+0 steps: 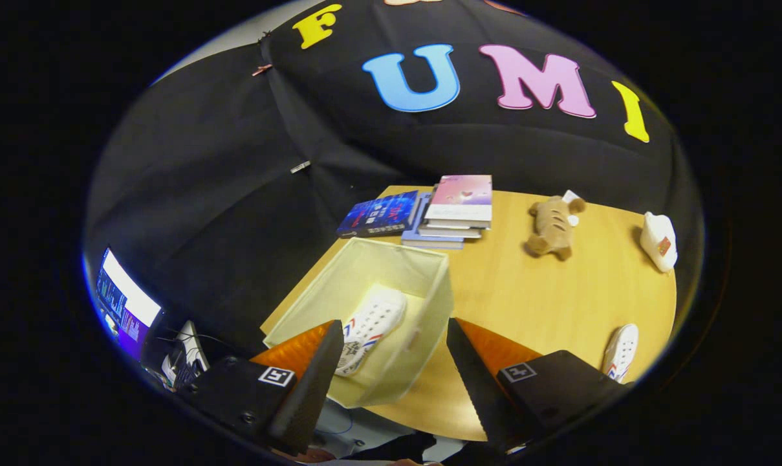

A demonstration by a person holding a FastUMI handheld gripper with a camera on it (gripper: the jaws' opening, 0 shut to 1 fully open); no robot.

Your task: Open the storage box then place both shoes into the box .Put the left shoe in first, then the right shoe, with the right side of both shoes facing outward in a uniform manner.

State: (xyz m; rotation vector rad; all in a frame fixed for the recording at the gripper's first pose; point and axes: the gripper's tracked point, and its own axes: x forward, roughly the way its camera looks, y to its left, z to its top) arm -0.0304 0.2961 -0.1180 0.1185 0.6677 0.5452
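An open pale yellow fabric storage box point(429, 298) stands on the wooden table point(546, 298), below and just ahead of my fingers. One white shoe point(372, 327) with red and blue stripes lies inside it, on the box floor. The second white shoe point(622, 351) lies on the table beyond my right finger, well apart from the box. My gripper point(392, 333) hangs high above the box, open, with nothing between its fingers.
Beyond the box lie a blue book point(379, 215) and a stack of books point(456, 210). A brown plush toy point(552, 226) and a white object point(659, 241) lie further right on the table. A lit screen point(124, 303) stands off the table to the left.
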